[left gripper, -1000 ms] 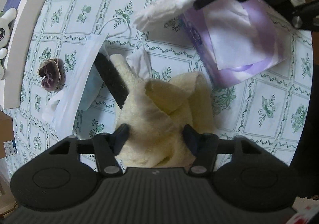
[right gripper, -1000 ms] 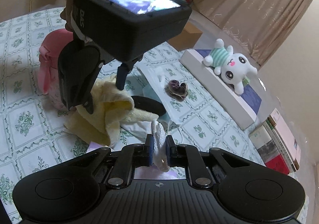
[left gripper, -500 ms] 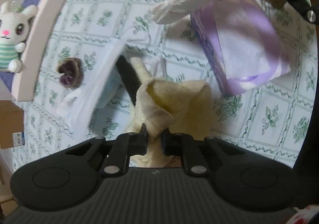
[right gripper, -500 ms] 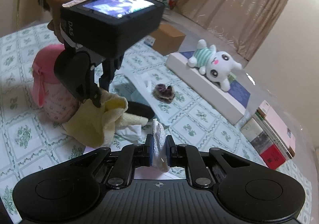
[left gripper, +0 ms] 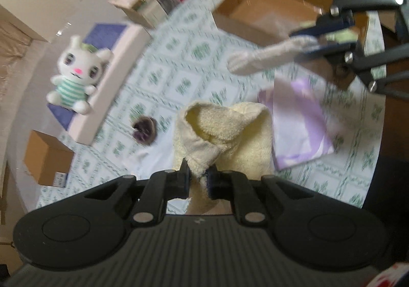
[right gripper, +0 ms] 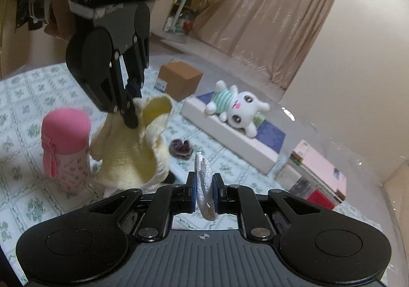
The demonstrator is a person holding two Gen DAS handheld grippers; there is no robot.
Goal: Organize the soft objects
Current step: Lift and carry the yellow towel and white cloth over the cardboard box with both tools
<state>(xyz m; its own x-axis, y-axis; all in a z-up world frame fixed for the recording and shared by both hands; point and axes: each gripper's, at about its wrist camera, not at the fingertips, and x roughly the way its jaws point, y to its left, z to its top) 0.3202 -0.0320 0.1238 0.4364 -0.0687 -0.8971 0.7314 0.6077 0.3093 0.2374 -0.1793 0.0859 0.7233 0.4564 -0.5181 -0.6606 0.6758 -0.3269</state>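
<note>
My left gripper [left gripper: 198, 174] is shut on a pale yellow towel [left gripper: 230, 133] and holds it off the table; it hangs below the gripper in the right wrist view [right gripper: 133, 154]. My right gripper [right gripper: 204, 182] is shut on a white tissue [right gripper: 203, 184], which sticks out of its fingers in the left wrist view [left gripper: 265, 57], above a purple tissue box [left gripper: 301, 123]. An open brown cardboard box [left gripper: 268, 11] sits behind it.
A white plush bunny [right gripper: 237, 110] lies on a white and blue pad [right gripper: 230, 133]. A dark purple scrunchie [right gripper: 180, 147], a pink bottle [right gripper: 66, 144], a small closed carton [right gripper: 180, 80] and stacked books [right gripper: 317, 179] are on the patterned tablecloth [right gripper: 15, 113].
My left gripper closed on the yellow towel and lifted it up off the table. My right gripper kept hold of the tissue and rose with it.
</note>
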